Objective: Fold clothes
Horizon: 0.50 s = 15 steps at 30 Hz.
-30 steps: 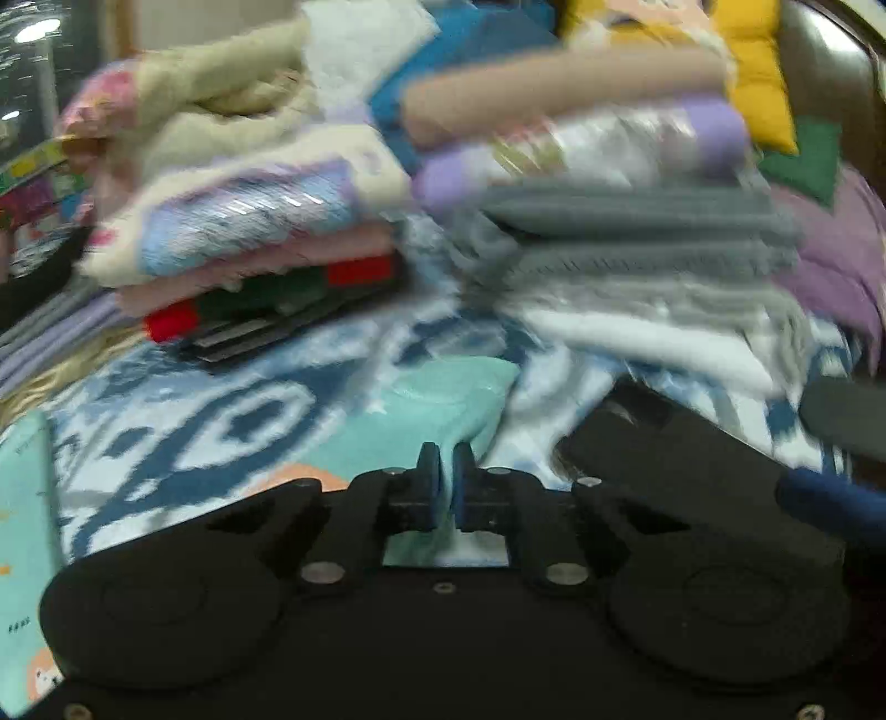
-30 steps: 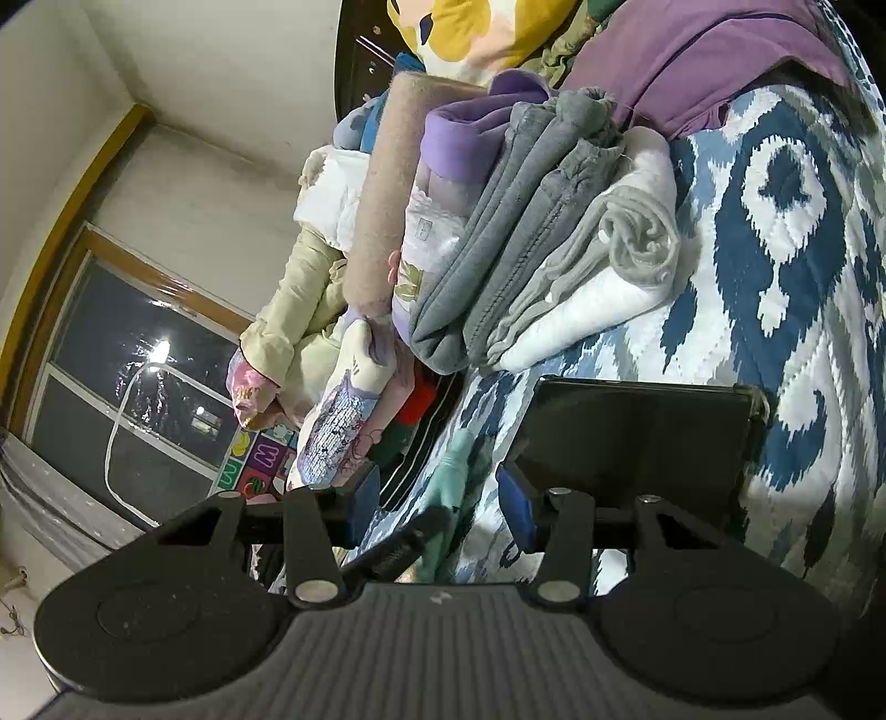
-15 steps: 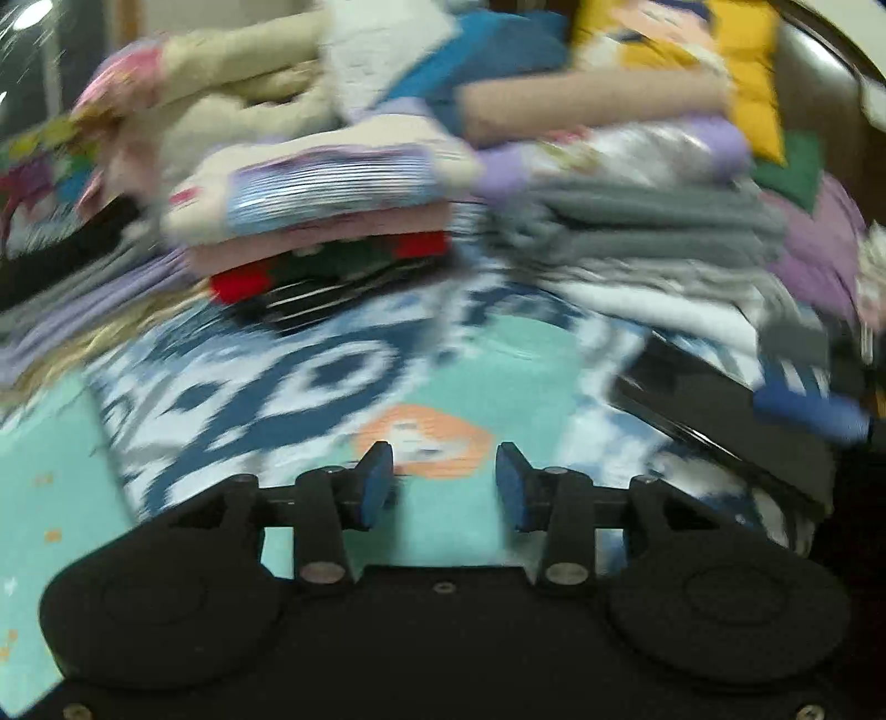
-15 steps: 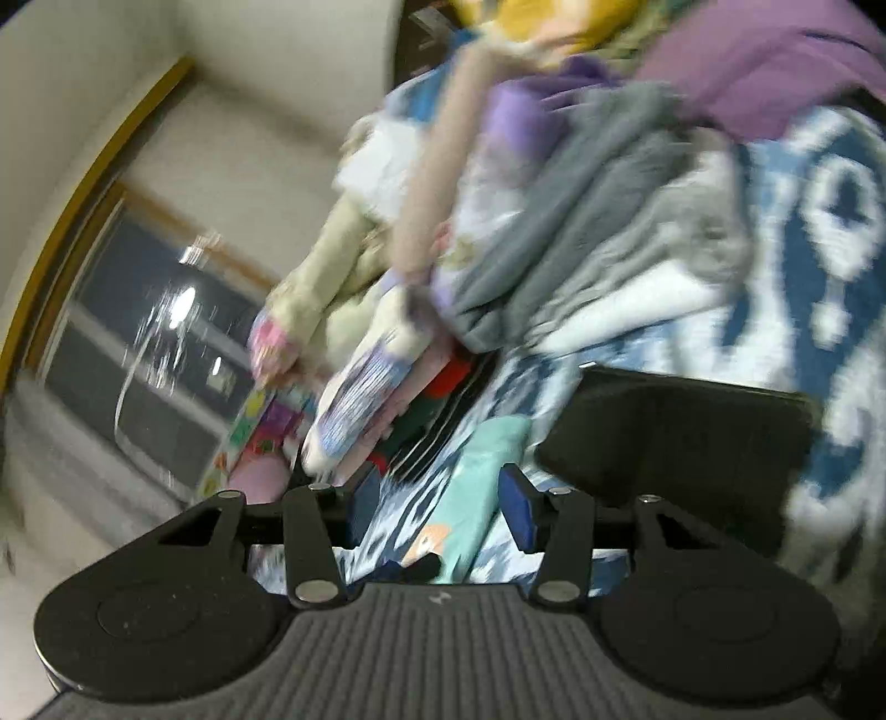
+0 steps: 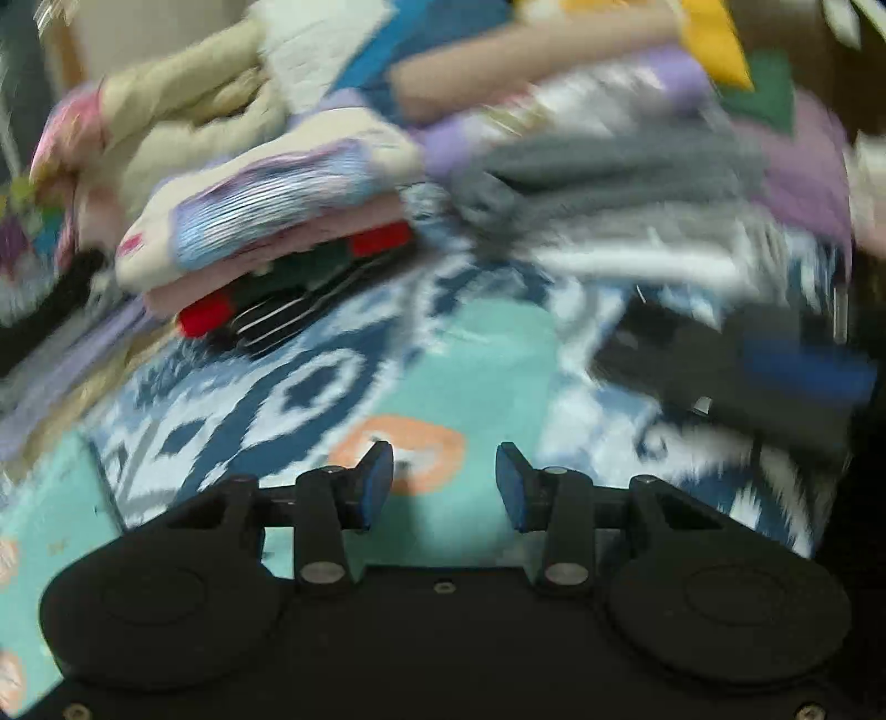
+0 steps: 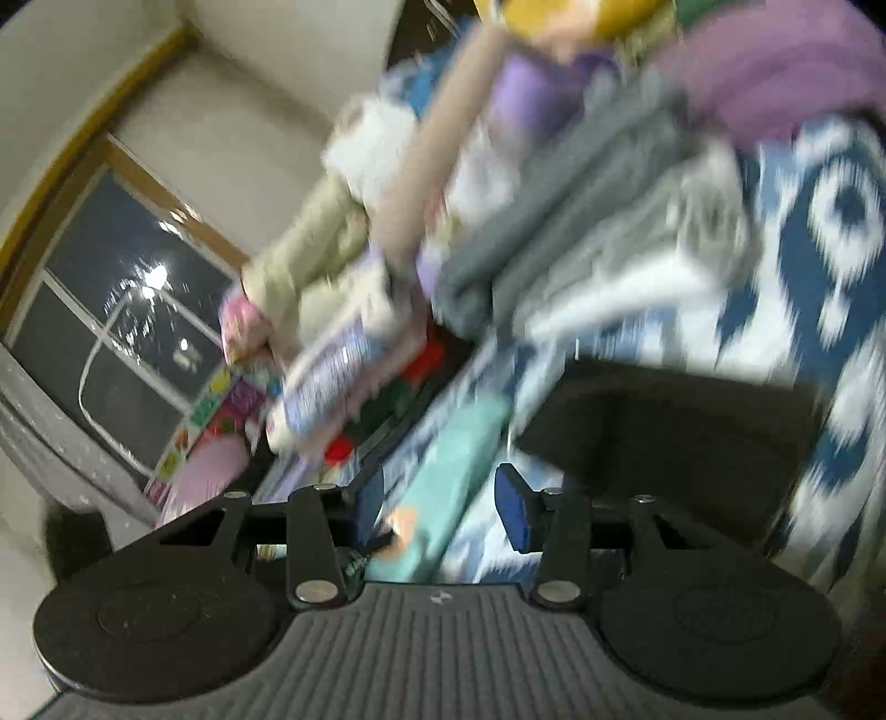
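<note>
Left gripper (image 5: 444, 481): jaws spread, blue pads apart, nothing between them; poised over the mint garment.
Right gripper (image 6: 438, 507): jaws likewise parted, nothing clamped; tilted view, mint cloth visible through the gap.
Mint garment (image 5: 476, 376): spread flat on the bedspread, orange-and-white print (image 5: 404, 451) just ahead of the left fingertips; seen again as a mint strip (image 6: 459, 476) in the right wrist view.
Second mint piece (image 5: 39, 515): at the lower left edge of the left wrist view, with small orange spots; whether part of the same garment, cannot tell.
Bedspread (image 5: 266, 399): blue-and-white patterned, under the garment and the stacks.
Left stack (image 5: 266, 221): folded clothes behind the garment; cream and lilac-striped piece on top, pink below, red-and-green and dark striped layers at the bottom.
Right stack (image 5: 614, 183): grey folded pieces with white beneath, lilac and tan rolls above; heavily blurred.
Black flat object (image 5: 720, 382): on the bedspread right of the garment, near the grey stack; identity unclear.
Blue blur (image 5: 808, 371): over the black object, too smeared to name.
Window (image 6: 111, 310): dark panes, wooden frame, light reflection, at the left of the right wrist view.
Yellow fabric (image 5: 714, 44): at the top, behind the stacks.
</note>
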{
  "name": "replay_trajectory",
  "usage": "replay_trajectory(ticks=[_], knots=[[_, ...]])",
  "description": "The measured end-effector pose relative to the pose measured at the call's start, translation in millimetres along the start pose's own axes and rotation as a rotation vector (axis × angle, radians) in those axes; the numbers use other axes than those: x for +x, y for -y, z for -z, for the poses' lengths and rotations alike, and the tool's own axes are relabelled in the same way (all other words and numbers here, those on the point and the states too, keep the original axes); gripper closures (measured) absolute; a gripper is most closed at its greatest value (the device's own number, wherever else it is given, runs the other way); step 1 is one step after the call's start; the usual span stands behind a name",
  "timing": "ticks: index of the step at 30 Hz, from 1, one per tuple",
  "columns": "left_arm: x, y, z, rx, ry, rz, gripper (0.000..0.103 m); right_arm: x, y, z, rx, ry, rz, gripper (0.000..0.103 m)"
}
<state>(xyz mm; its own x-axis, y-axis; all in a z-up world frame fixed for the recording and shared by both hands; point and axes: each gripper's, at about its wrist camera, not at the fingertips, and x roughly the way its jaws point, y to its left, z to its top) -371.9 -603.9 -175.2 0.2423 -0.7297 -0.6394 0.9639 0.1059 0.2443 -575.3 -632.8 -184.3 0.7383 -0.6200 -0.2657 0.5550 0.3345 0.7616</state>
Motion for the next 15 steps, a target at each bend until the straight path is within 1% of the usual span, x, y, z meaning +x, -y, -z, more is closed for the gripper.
replay_trajectory(ticks=[2, 4, 6, 9, 11, 14, 15], knots=[[6, 15, 8, 0.015, 0.001, -0.040, 0.063, -3, 4, -2, 0.008, 0.010, 0.015, 0.056], [8, 27, 12, 0.044, 0.035, -0.110, 0.063, -5, 6, -4, 0.012, 0.022, 0.026, 0.056], [10, 38, 9, 0.086, 0.053, -0.164, 0.063, -7, 7, -6, 0.009, 0.041, 0.028, 0.056], [22, 52, 1, 0.141, 0.047, -0.226, 0.063, -7, 6, -9, 0.010, 0.055, 0.037, 0.056], [31, 60, -6, 0.187, 0.040, -0.281, 0.063, -7, 8, -10, 0.019, 0.059, 0.042, 0.056], [43, 71, -10, 0.238, 0.029, -0.346, 0.068, -7, 11, -12, 0.024, 0.073, 0.050, 0.056], [46, 74, -11, 0.255, 0.027, -0.361, 0.068, -8, 12, -13, 0.027, 0.080, 0.054, 0.056]])
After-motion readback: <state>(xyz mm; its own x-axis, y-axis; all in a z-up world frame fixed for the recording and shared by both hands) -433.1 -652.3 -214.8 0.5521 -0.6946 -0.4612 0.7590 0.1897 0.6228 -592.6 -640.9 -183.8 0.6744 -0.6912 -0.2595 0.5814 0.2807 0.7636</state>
